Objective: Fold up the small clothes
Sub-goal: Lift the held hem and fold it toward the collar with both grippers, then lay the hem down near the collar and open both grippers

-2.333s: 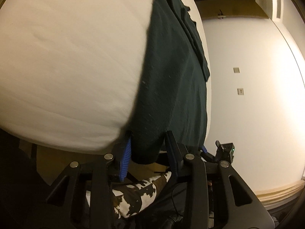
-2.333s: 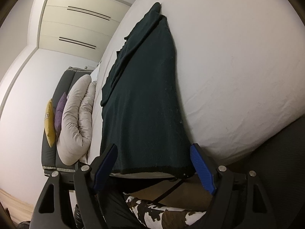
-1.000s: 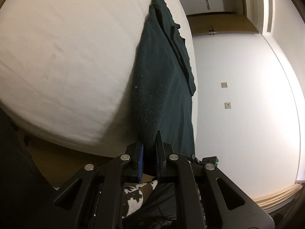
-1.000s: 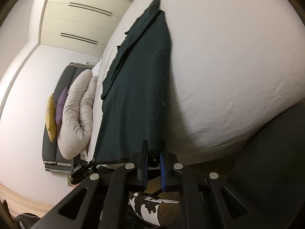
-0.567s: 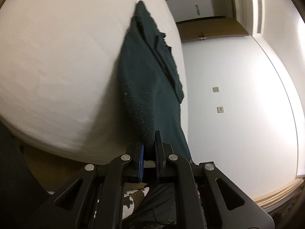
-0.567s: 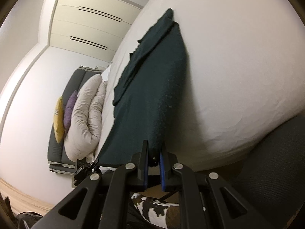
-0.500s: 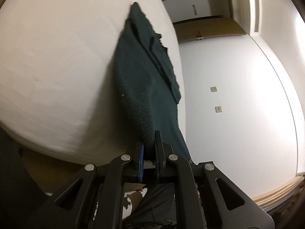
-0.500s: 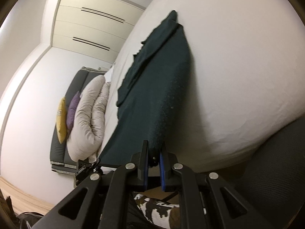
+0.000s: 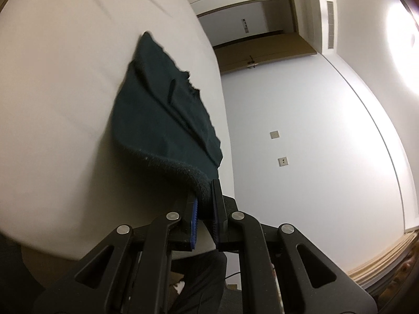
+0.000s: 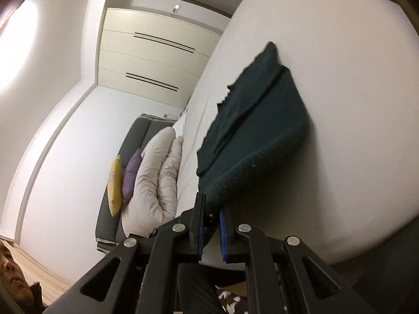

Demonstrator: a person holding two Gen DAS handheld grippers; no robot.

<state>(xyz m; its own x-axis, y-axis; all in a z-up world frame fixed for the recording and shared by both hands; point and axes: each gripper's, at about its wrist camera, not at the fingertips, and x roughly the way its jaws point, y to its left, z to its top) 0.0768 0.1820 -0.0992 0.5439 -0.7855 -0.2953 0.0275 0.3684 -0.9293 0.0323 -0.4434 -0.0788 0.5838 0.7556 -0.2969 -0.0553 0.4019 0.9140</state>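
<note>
A dark green knitted garment [image 9: 167, 120] lies on the white bed [image 9: 57, 104], its near hem lifted off the sheet. My left gripper [image 9: 205, 198] is shut on one near corner of that hem, seen in the left wrist view. In the right wrist view the same dark green garment [image 10: 256, 130] rises toward my right gripper [image 10: 212, 208], which is shut on the other near corner. The far end, with folded sleeves on top, still rests on the white bed [image 10: 353, 104]. The stretch of hem between the two grippers is out of view.
A rolled pale duvet [image 10: 154, 183] with a yellow cushion [image 10: 115, 185] and a purple cushion [image 10: 132, 175] lies at the dark headboard. White wardrobe doors [image 10: 146, 60] stand beyond. A wooden door [image 9: 262, 55] and a bare wall [image 9: 314, 157] lie on the other side. A person's face edge [image 10: 10, 272] shows low left.
Both grippers have risen with the hem pinched, lifting the garment's near part off the bed edge and carrying it toward the far end. Earlier still, both stood open around the hanging hem.
</note>
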